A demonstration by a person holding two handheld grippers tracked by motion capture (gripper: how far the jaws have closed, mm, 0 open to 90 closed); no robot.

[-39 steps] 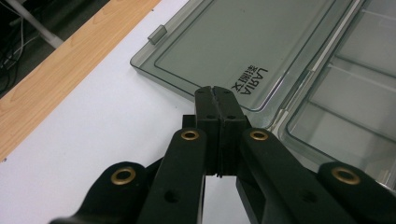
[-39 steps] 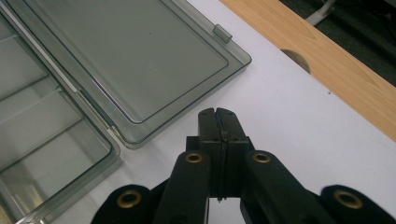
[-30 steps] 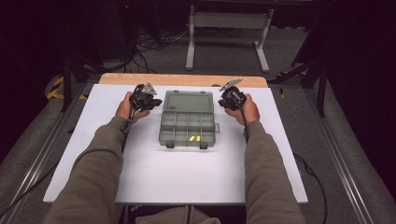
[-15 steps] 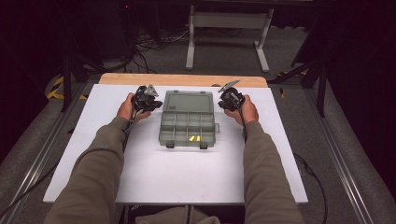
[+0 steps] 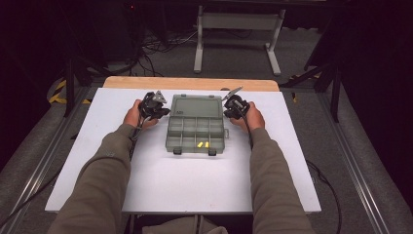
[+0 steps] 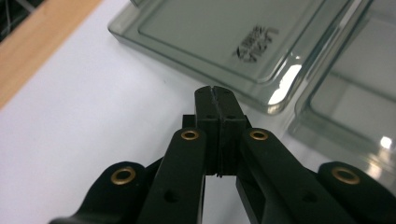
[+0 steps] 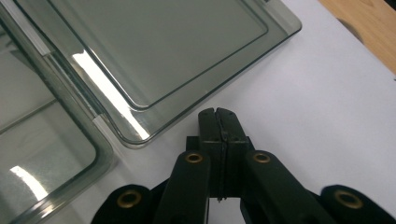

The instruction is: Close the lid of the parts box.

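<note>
A clear grey compartment box (image 5: 196, 129) lies open at the middle of the white table (image 5: 185, 175), its lid (image 5: 197, 106) flat behind it. Two small yellow pieces (image 5: 202, 145) sit in a front compartment. My left gripper (image 5: 155, 108) rests on the table just left of the lid, jaws shut with nothing between them; in the left gripper view its tips (image 6: 215, 93) sit close to the lid's corner (image 6: 219, 42). My right gripper (image 5: 234, 106) rests just right of the lid, also shut and empty; its tips (image 7: 217, 114) lie near the lid's edge (image 7: 154, 60).
A wooden strip (image 5: 190, 83) runs along the table's far edge. Beyond it stand a metal frame (image 5: 238, 34) and cables on a dark floor. Bare white table surface stretches in front of the box.
</note>
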